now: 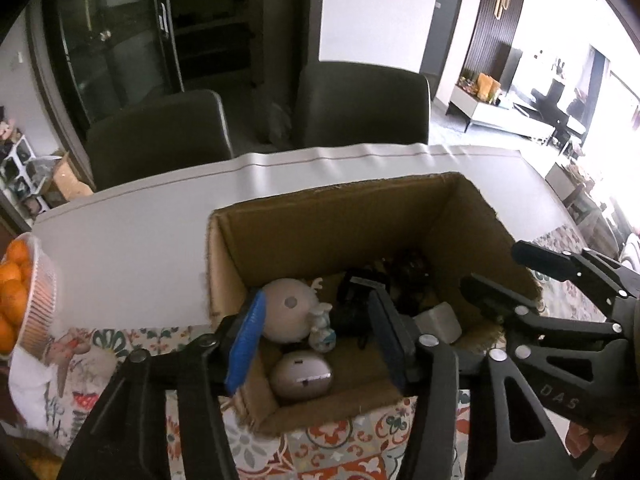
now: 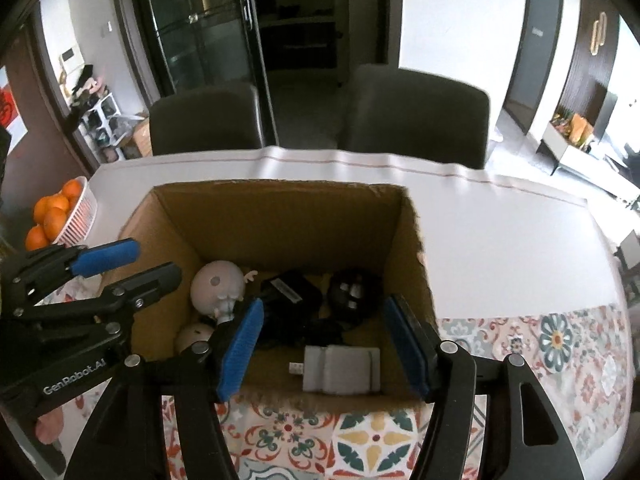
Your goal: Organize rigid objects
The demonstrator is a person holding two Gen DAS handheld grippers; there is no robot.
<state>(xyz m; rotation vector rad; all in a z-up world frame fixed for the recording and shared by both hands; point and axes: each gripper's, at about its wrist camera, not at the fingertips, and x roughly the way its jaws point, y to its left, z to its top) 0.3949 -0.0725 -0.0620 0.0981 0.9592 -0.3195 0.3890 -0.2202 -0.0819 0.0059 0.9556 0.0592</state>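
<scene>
Surface: white table (image 2: 500, 232) with a patterned floral cloth (image 2: 376, 440) along its near edge; I see two dark chairs (image 2: 416, 112) behind it.
Box: open cardboard box (image 2: 280, 216) sits on the table, its near end on the cloth.
Box contents: a round pale figure head (image 2: 218, 282) at the left, a small pale oval gadget (image 1: 301, 376) near it, a black adapter (image 2: 288, 288) in the middle, a dark round object (image 2: 354, 288) that I can't make out clearly, and a grey-white plug block (image 2: 340, 368) toward the near wall.
Left gripper (image 1: 316, 344): I have it hovering over the box's left part, blue pads spread apart, nothing between them.
Right gripper (image 2: 324, 352): poised over the box's near side above the plug block, fingers spread wide and empty.
Left of box: white basket of oranges (image 2: 60, 212) at the table's edge.
</scene>
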